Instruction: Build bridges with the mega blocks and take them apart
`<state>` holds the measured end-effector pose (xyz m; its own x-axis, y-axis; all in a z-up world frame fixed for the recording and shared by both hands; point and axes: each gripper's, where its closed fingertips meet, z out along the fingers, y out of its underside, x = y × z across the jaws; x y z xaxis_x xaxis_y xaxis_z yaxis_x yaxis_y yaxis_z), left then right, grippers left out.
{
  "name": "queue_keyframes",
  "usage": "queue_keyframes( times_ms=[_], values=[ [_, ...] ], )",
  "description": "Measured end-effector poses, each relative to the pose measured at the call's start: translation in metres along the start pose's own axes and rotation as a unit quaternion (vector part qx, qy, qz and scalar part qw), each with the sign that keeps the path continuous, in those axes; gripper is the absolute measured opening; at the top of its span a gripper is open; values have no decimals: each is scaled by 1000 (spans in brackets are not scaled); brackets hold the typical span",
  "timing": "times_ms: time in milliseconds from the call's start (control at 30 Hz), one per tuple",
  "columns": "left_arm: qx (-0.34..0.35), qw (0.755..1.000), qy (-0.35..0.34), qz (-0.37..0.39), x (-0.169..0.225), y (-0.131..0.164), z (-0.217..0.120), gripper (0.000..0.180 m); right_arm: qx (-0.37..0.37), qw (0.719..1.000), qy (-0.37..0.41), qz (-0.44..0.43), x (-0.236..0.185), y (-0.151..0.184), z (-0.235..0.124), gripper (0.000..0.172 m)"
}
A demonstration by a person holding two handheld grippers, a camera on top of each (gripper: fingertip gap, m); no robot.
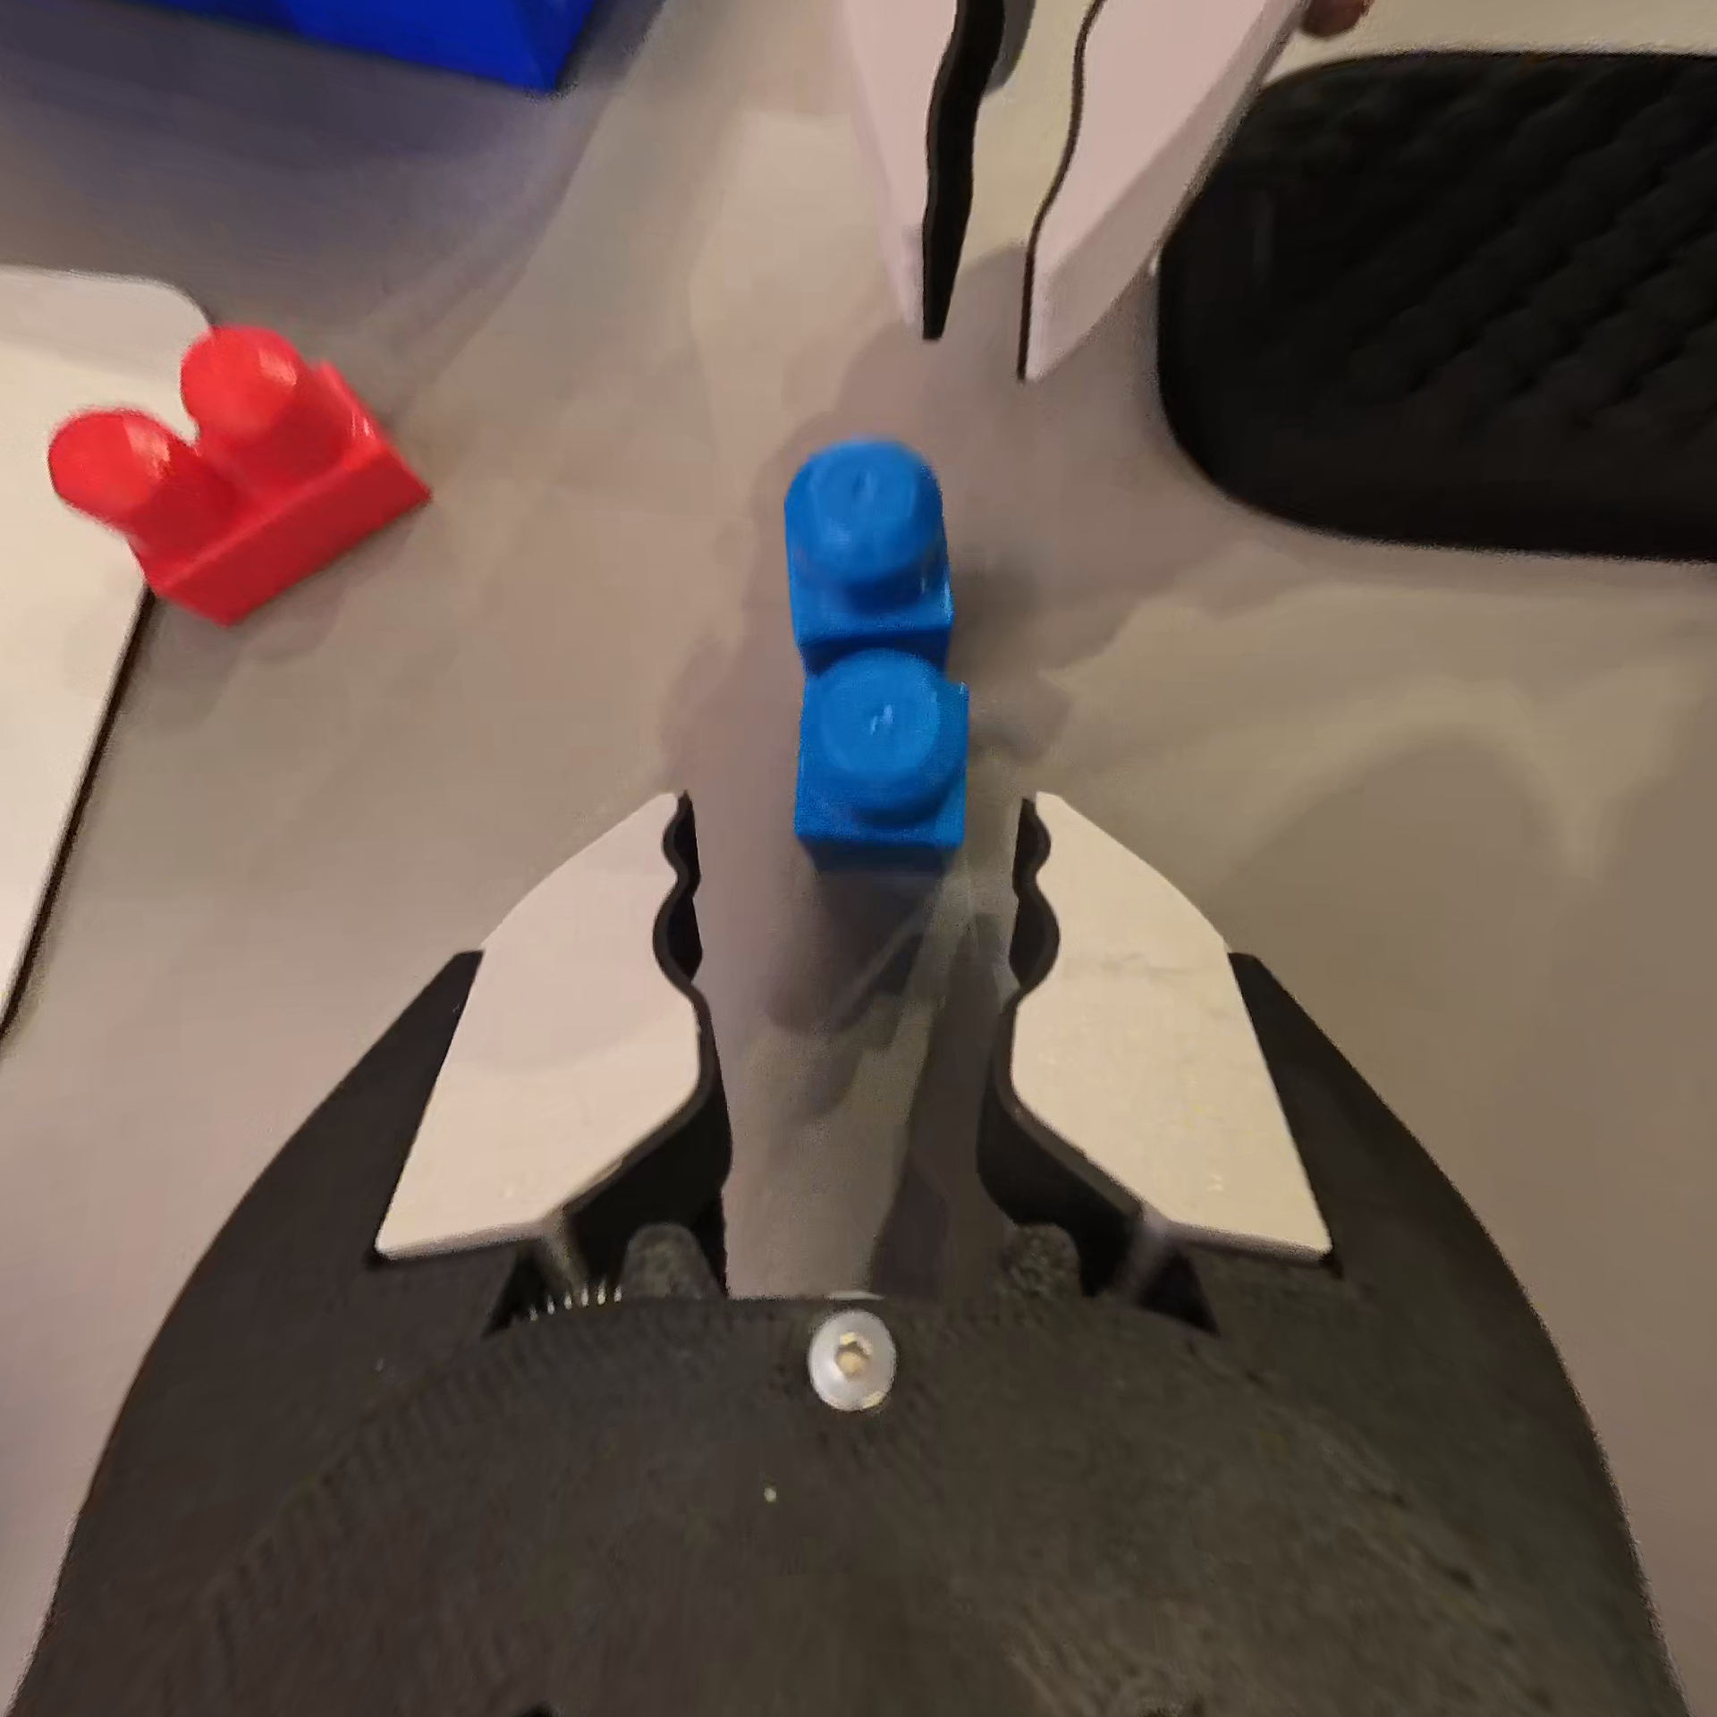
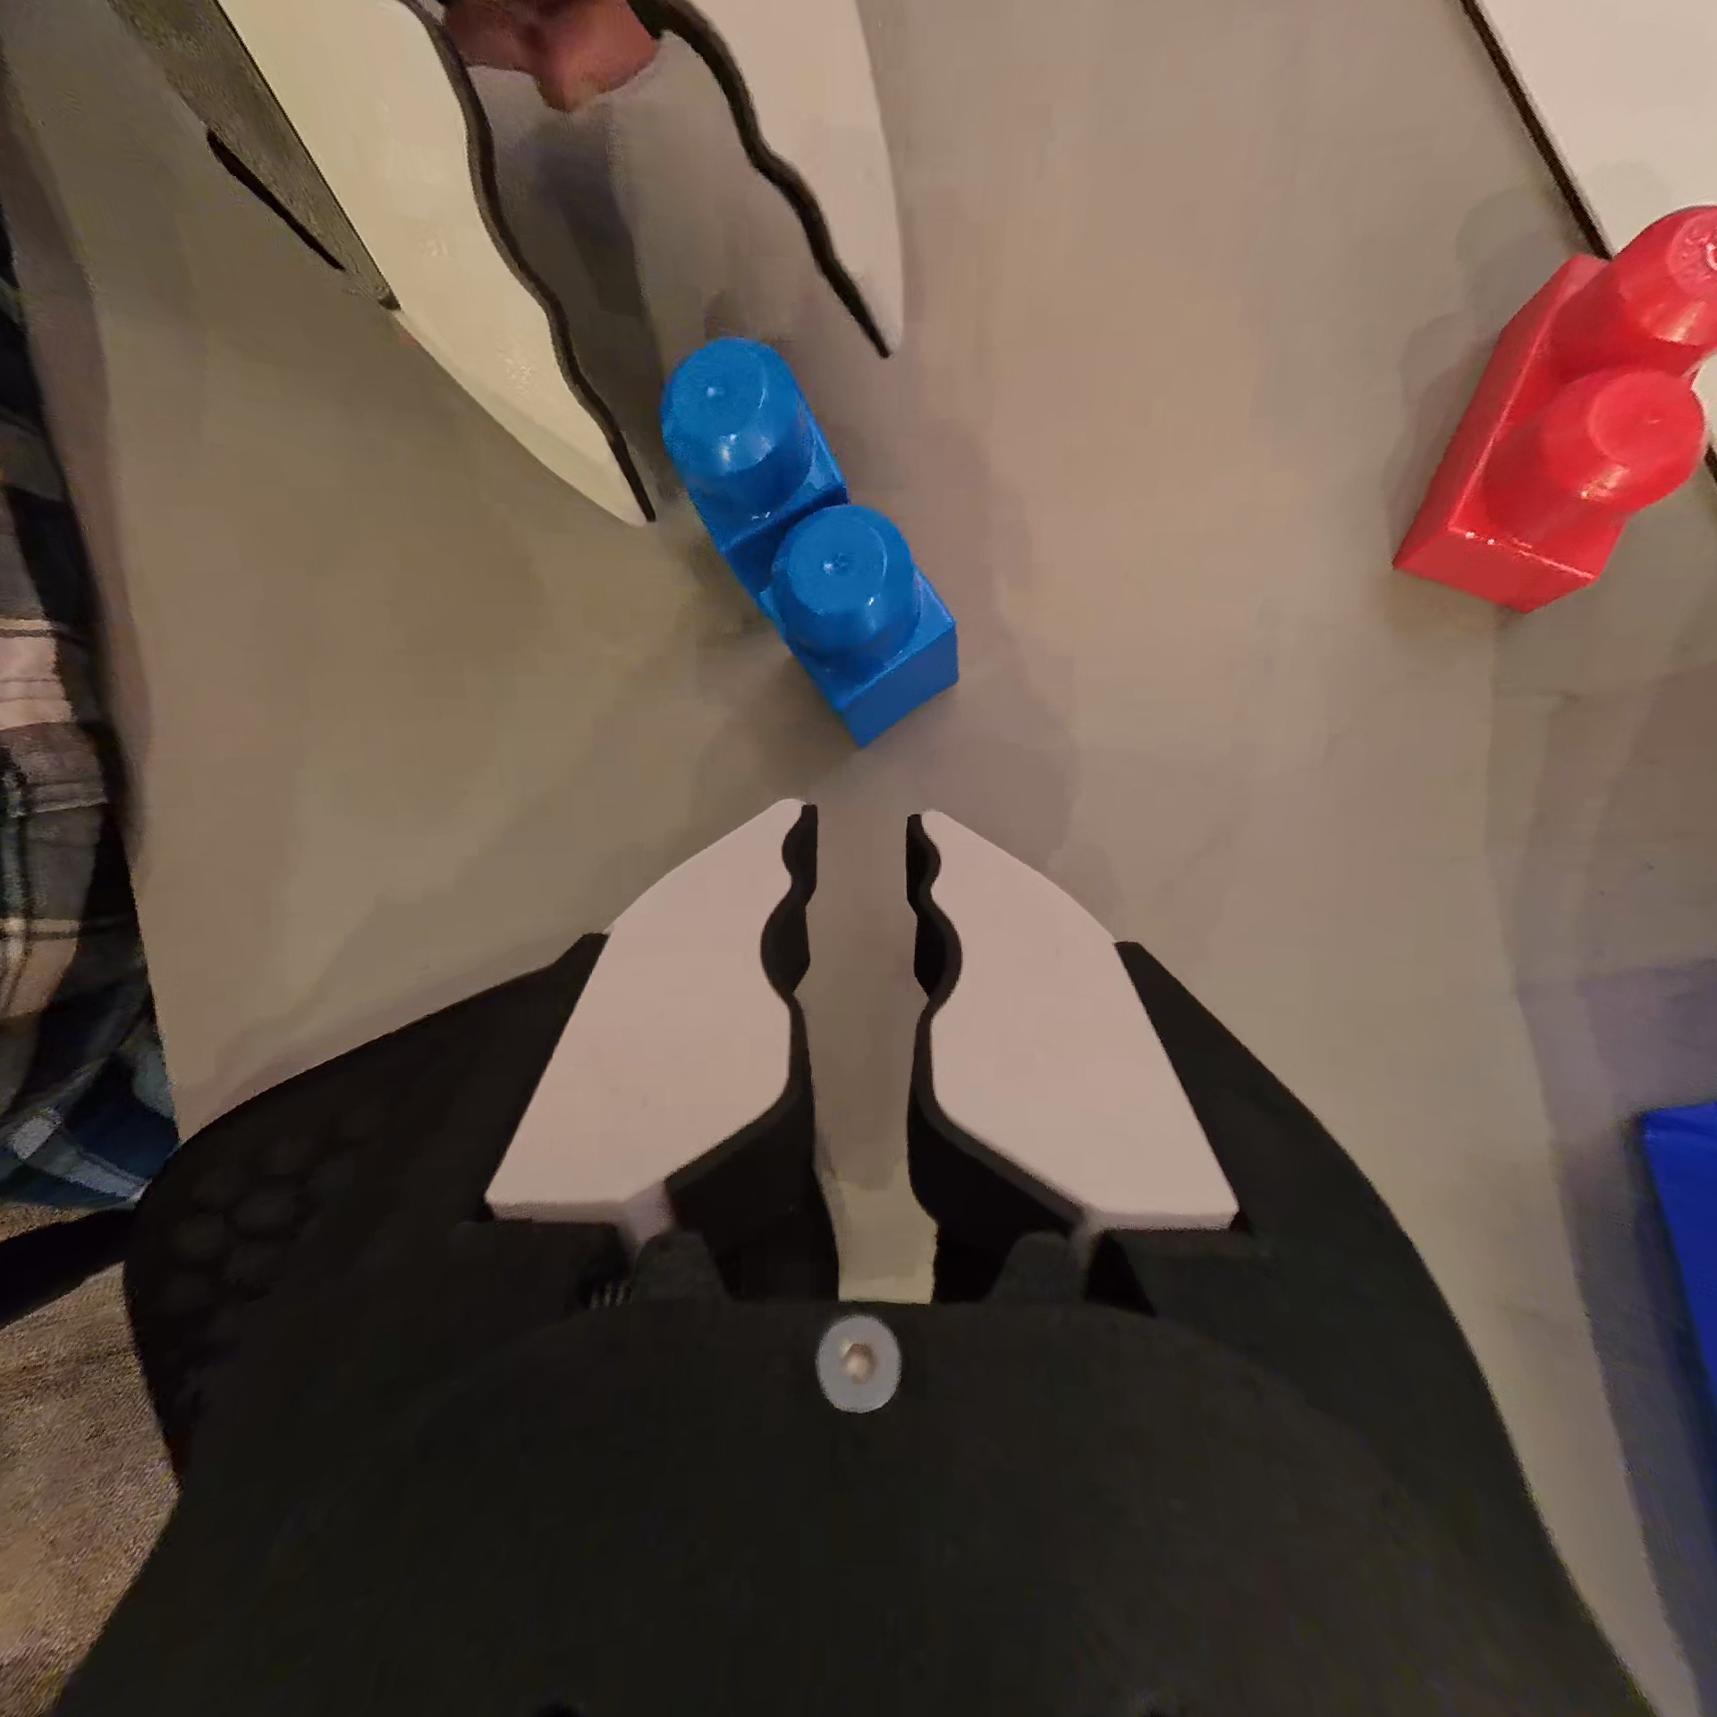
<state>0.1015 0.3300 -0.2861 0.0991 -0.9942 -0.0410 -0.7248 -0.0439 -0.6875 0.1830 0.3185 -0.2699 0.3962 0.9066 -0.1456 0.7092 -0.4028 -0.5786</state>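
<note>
A blue two-stud block (image 1: 873,669) rests on the grey table (image 1: 520,743), studs up. My left gripper (image 1: 855,804) is open wide. The block's near end stands just ahead of and between its fingertips, with a gap to each pad. In the right wrist view the left gripper (image 2: 762,437) straddles the far end of the blue block (image 2: 808,548) without pressing on it. My right gripper (image 2: 861,818) is slightly open and empty, a short way from the block's other end. It also shows in the left wrist view (image 1: 976,353). A red two-stud block (image 1: 232,474) (image 2: 1579,446) lies apart to the side.
A white board (image 1: 56,557) lies beside the red block. A blue box (image 1: 418,37) (image 2: 1682,1236) sits at the table's far side. A black padded seat (image 1: 1449,307) stands past the table edge. Plaid cloth (image 2: 46,743) shows at the left of the right wrist view. The grippers' ends are close to 9 cm from one another.
</note>
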Motion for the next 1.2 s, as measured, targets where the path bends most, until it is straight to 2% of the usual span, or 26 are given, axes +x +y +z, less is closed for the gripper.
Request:
queue_keyframes(
  times_ms=[133, 333, 433, 667, 767, 900, 1200],
  values=[
    [-15, 1000, -5, 6, 3, 14, 6, 55, -10, 1000, 4, -5, 6, -4, 18, 12],
    [-5, 1000, -10, 17, 1, 4, 22, 45, -14, 1000, -7, -15, -1, -11, 31, 10],
    [5, 1000, -8, 17, 1, 0, 27, 44, -13, 1000, -13, -17, -3, -13, 33, 11],
    [15, 998, -2, 56, 0, -8, 32, 58, -15, 999, -25, -33, -7, -14, 36, 11],
    [20, 998, 9, 64, 2, -12, 34, 55, -21, 999, -32, -35, -8, -13, 39, 11],
    [17, 997, 17, 71, 3, -13, 36, 41, -21, 998, -36, -36, -9, -13, 40, 11],
    [21, 996, 13, 81, 2, -15, 37, 40, -23, 998, -40, -36, -10, -13, 39, 12]
  ],
)
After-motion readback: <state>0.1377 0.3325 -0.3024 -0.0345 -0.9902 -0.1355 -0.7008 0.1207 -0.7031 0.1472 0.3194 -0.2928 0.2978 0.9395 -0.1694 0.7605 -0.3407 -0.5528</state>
